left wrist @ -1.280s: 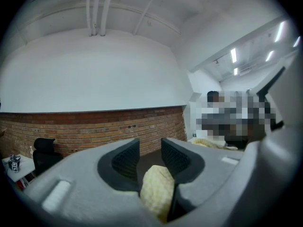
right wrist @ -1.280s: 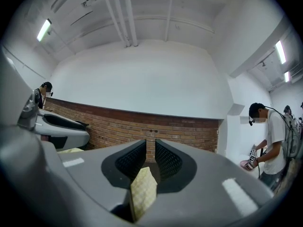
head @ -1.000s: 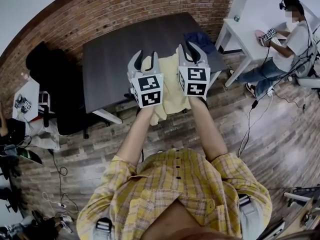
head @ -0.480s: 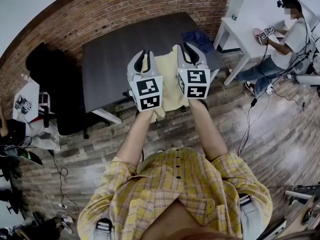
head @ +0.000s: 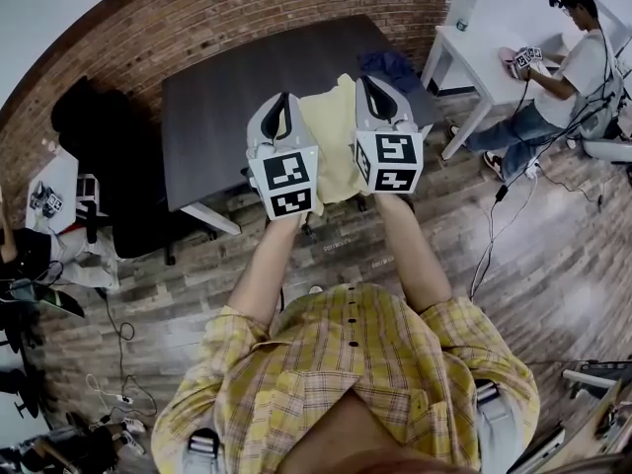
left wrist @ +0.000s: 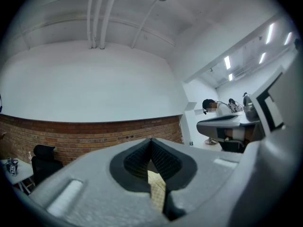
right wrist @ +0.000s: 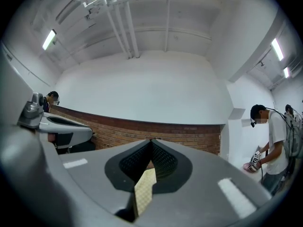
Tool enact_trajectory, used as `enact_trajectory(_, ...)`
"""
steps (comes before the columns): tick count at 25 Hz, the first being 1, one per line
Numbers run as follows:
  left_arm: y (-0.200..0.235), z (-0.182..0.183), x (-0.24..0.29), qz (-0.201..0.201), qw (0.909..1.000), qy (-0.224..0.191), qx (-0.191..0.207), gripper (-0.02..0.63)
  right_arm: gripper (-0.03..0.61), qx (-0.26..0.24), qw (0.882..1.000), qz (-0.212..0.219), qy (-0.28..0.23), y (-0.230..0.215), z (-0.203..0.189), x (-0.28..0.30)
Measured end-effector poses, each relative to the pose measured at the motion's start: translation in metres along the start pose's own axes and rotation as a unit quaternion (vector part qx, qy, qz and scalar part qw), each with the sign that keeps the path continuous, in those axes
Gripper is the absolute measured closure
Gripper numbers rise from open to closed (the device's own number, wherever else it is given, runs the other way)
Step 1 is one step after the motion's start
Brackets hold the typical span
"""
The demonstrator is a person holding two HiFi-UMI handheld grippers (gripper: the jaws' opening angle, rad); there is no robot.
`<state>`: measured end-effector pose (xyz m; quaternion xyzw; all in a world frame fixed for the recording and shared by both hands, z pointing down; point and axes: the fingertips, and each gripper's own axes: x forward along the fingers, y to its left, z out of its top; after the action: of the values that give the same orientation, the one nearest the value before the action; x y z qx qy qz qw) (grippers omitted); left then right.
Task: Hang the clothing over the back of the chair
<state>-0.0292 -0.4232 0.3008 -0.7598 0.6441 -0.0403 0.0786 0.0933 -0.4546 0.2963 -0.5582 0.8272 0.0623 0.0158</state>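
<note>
The clothing is a pale yellow garment [head: 331, 146] that hangs between my two grippers in front of the dark grey table [head: 227, 87]. My left gripper [head: 280, 117] has just been closing and is now shut on the garment's left edge. My right gripper [head: 375, 97] is shut on its right edge. In the left gripper view, yellow fabric [left wrist: 156, 191] is pinched between the shut jaws [left wrist: 151, 143]. The right gripper view shows the same: fabric [right wrist: 144, 191] in the shut jaws [right wrist: 151, 143]. Dark chair legs [head: 307, 227] show below the cloth; the rest of the chair is hidden.
A dark blue cloth [head: 390, 65] lies on the table's far right corner. A black office chair [head: 99, 156] stands at the left by the brick wall. A person [head: 573, 67] sits at a white table [head: 484, 57] on the right. Cables [head: 489, 255] run across the wooden floor.
Both grippers' jaws went from open to shut on the yellow garment. Both hands rose and moved toward the table, lifting the cloth with them.
</note>
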Motion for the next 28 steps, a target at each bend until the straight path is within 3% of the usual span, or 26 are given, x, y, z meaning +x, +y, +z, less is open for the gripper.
enact_trajectory(28,-0.04,0.003,-0.074,-0.018,0.9995,0.0,-0.028,0.614,0.586,0.023,0.999,0.027,-0.009,0.03,0.007,-0.089)
